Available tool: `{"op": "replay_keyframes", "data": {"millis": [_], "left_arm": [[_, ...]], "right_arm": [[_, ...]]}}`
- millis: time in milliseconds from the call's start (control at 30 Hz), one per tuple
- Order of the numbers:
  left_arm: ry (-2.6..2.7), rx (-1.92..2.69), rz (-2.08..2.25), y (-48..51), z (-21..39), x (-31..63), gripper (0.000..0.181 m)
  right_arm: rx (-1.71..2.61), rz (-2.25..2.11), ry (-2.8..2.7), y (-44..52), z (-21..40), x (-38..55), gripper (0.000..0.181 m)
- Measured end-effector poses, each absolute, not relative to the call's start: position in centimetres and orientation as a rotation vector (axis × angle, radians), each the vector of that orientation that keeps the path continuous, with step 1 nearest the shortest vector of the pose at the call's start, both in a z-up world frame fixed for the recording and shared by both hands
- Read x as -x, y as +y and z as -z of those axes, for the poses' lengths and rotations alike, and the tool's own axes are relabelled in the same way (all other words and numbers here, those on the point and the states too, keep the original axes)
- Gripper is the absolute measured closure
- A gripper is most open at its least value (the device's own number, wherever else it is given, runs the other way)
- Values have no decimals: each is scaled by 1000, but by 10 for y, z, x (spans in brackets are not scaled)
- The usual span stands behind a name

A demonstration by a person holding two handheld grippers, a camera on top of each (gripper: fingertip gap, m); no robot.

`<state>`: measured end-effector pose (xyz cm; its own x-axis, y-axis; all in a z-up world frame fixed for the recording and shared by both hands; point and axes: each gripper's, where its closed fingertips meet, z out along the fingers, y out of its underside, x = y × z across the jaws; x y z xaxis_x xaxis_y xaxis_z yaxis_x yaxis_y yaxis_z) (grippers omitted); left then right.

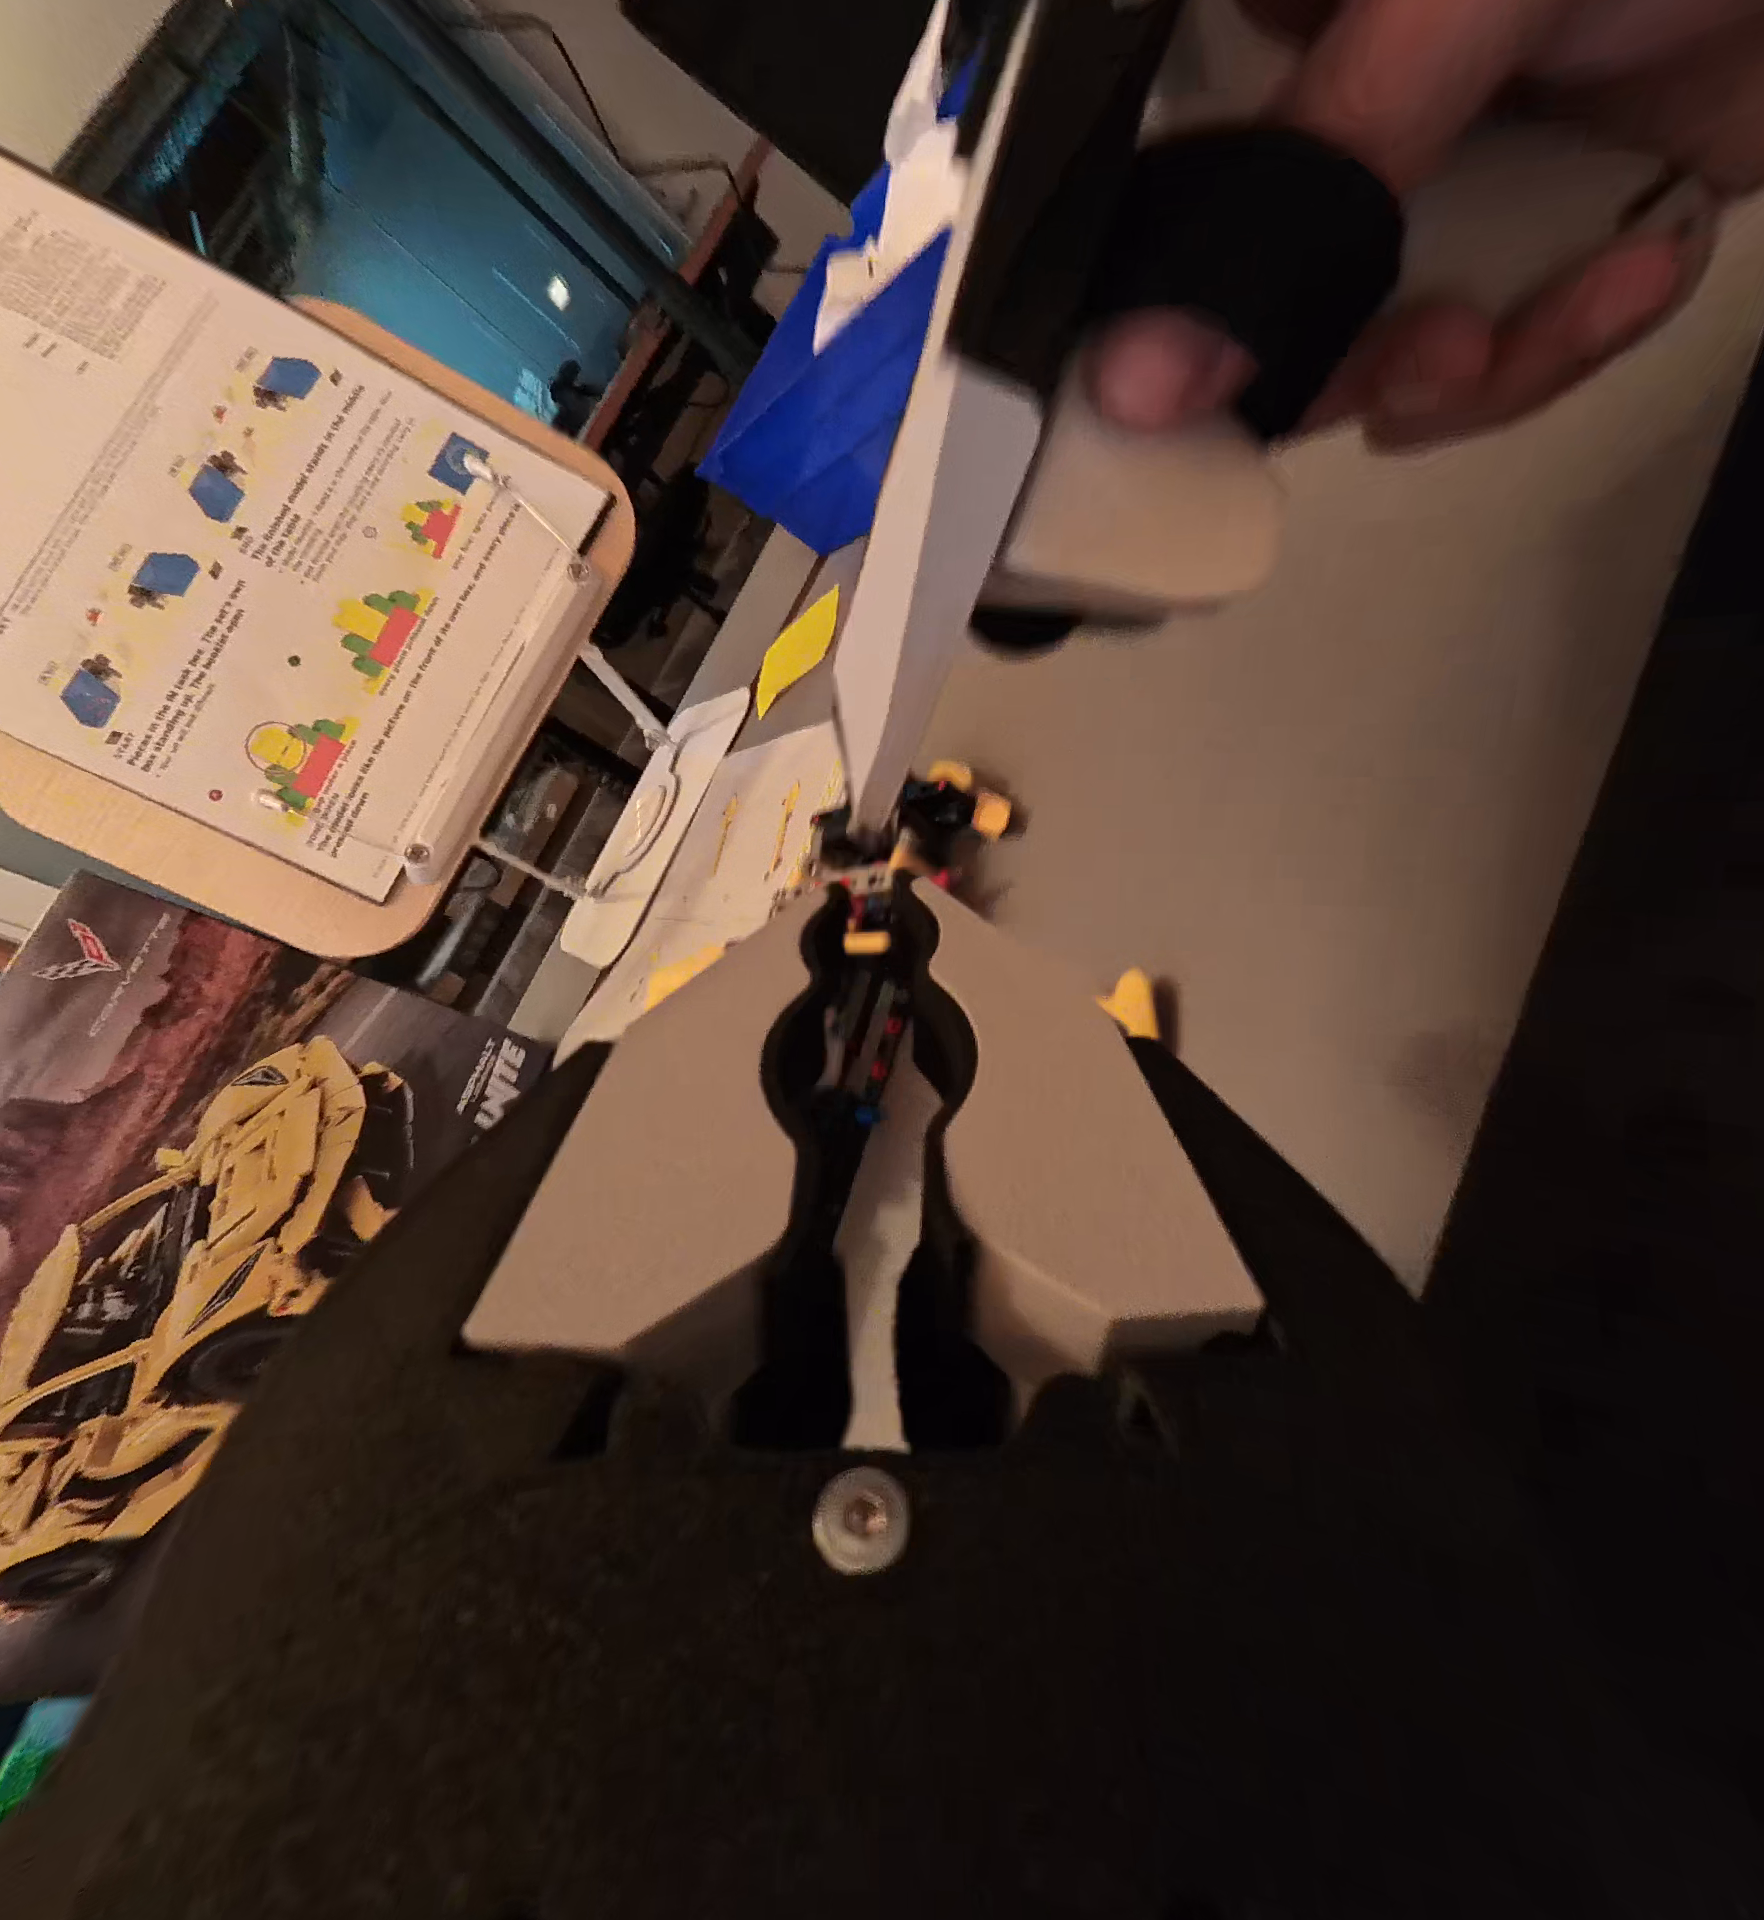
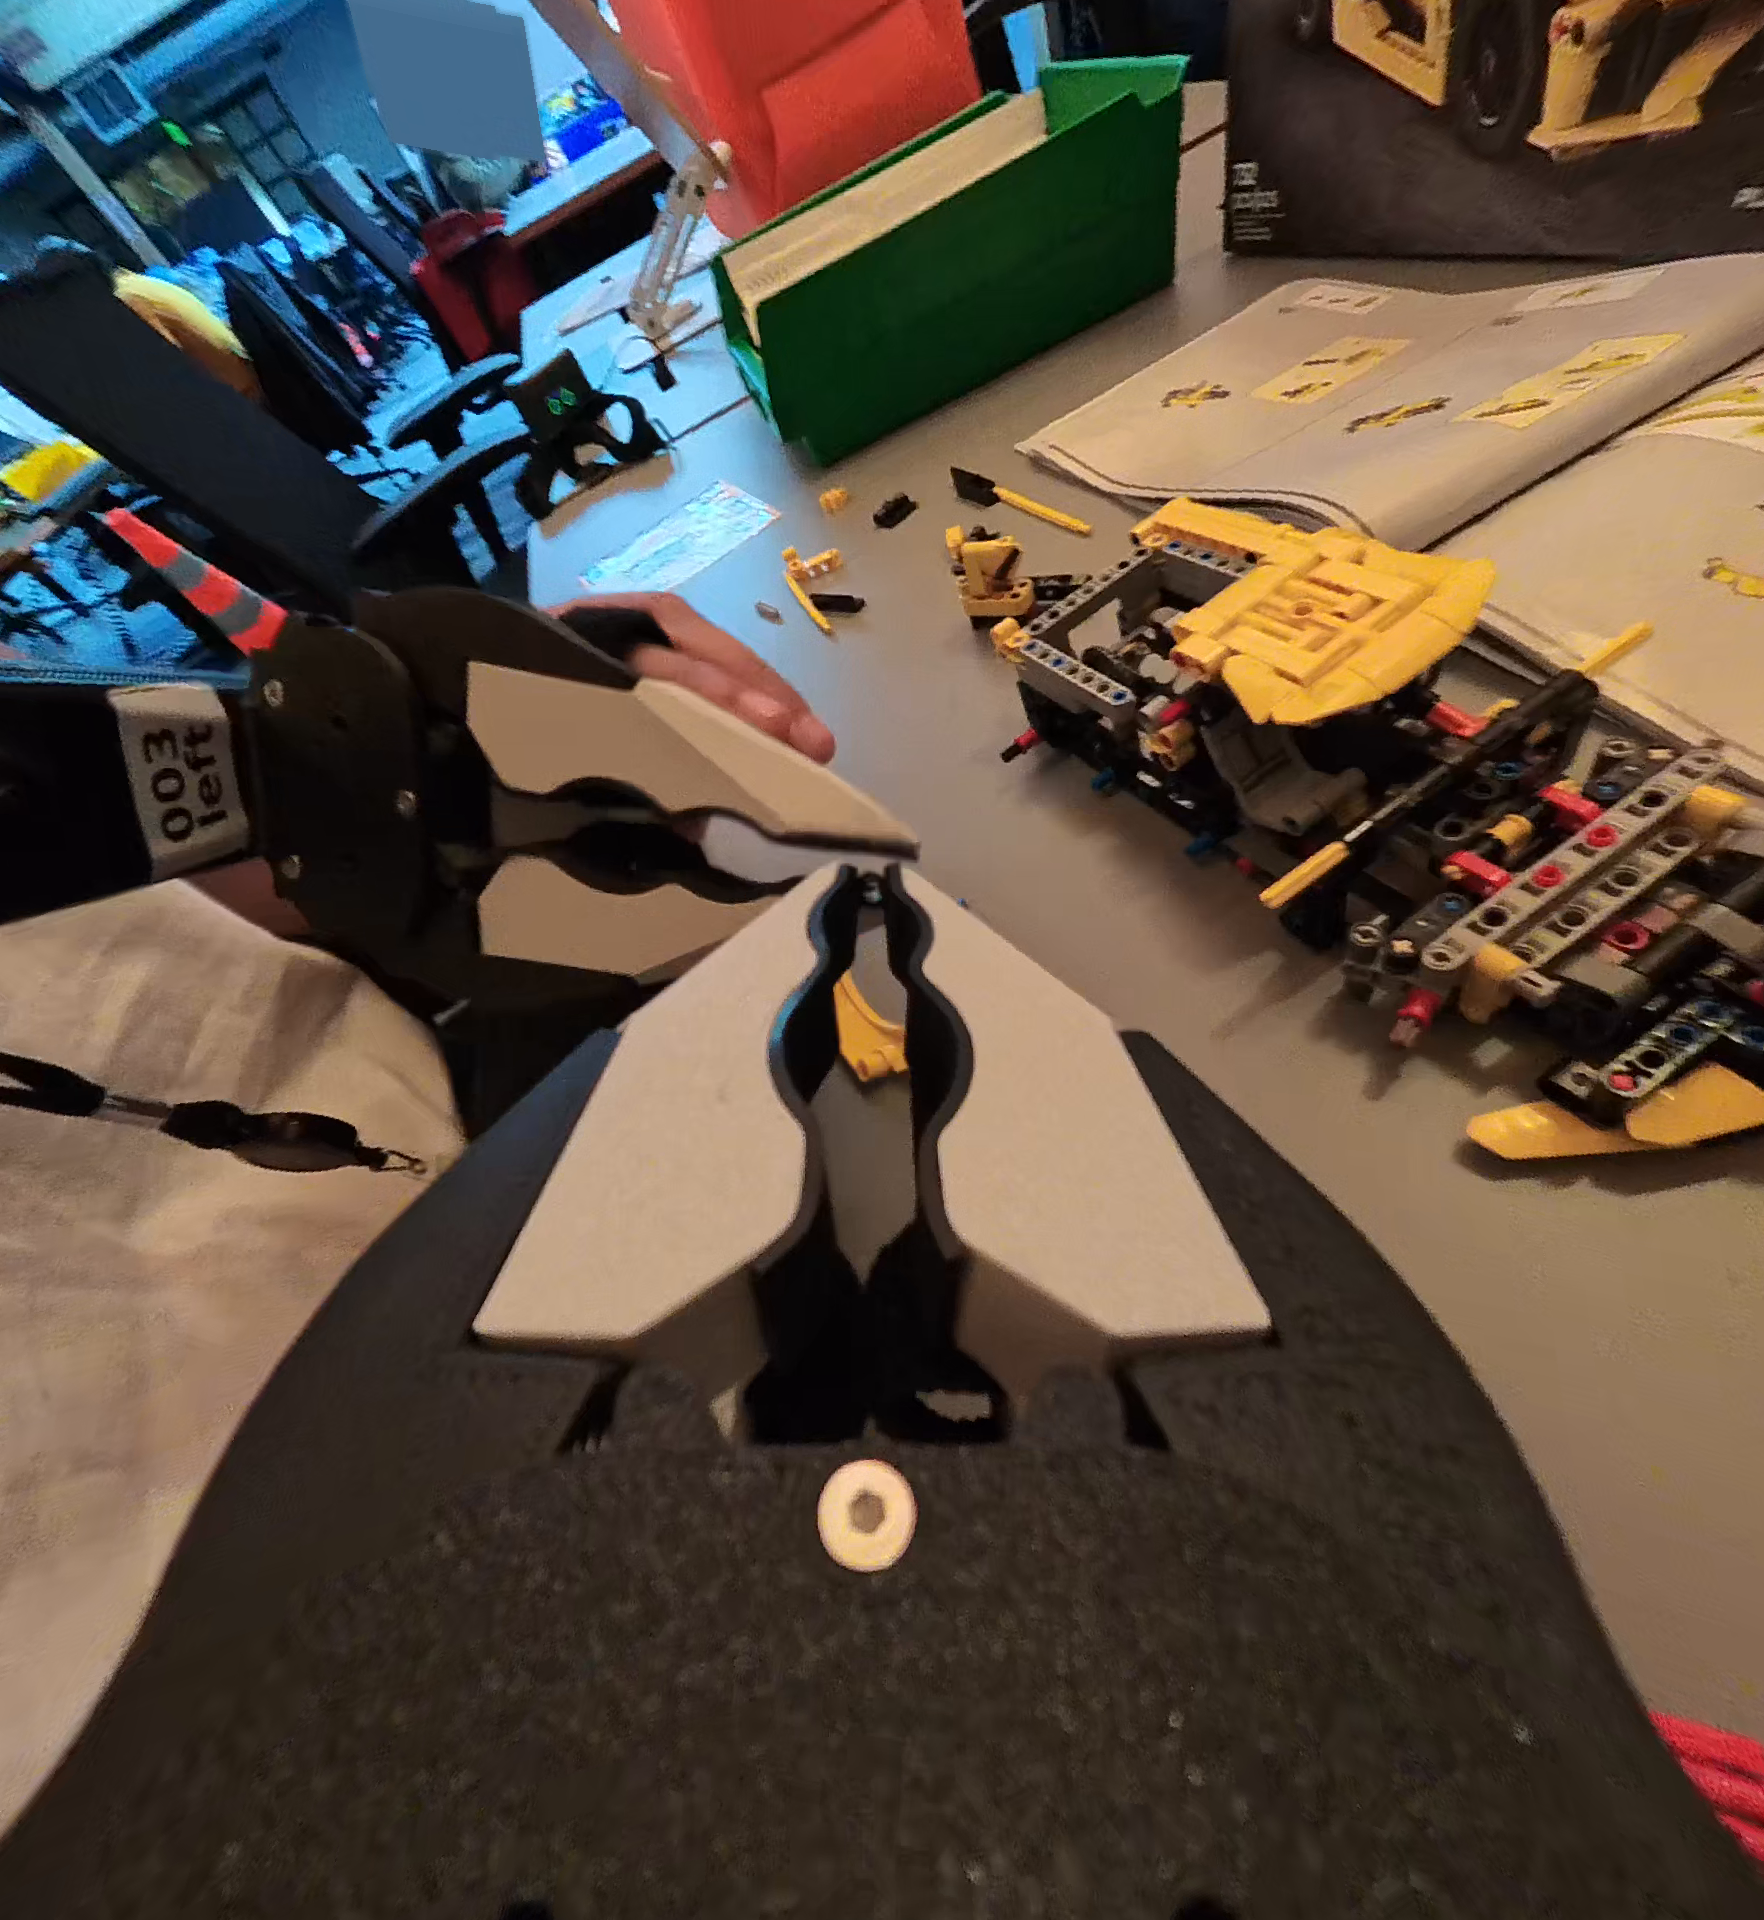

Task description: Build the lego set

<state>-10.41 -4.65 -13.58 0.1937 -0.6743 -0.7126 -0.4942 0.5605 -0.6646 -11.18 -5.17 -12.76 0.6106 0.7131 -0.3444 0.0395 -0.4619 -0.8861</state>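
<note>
Both hand-held grippers are meeting tip to tip at frame centre: the right gripper is pinching a tiny piece, too small to identify, while the left gripper, entering from the left, is pressed nearly closed against it; whether it grips anything cannot be told. A half-built yellow and black car is lying on the grey table at right, near the open instruction booklet. Any slip during this handover could drop the piece among loose parts.
</note>
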Motion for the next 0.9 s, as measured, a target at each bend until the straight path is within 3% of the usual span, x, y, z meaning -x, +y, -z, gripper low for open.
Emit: {"op": "replay_keyframes", "data": {"millis": [100, 233, 367, 533, 700, 733, 900], "left_arm": [[1508, 1126, 159, -22, 153, 125, 159], [1839, 1434, 434, -21, 196, 146, 152], [1994, 1670, 617, -21, 202, 141, 144], [2200, 1694, 610, -29, 216, 135, 147], [2243, 1757, 616, -30, 229, 133, 163], [2227, 1765, 618, -29, 232, 132, 173], [2131, 1720, 616, -23, 231, 126, 174]], "right_arm": [[1938, -876, -561, -50, 135, 103, 178], [2000, -783, -518, -42, 164, 103, 178], [1972, -699, -442, -30, 170, 94, 177], [1900, -757, -393, -32, 158, 85, 178], [1881, -778, -399, -34, 156, 86, 178], [1883, -782, -402, -34, 157, 87, 177], [1867, -769, -365, -32, 153, 81, 178]]}}
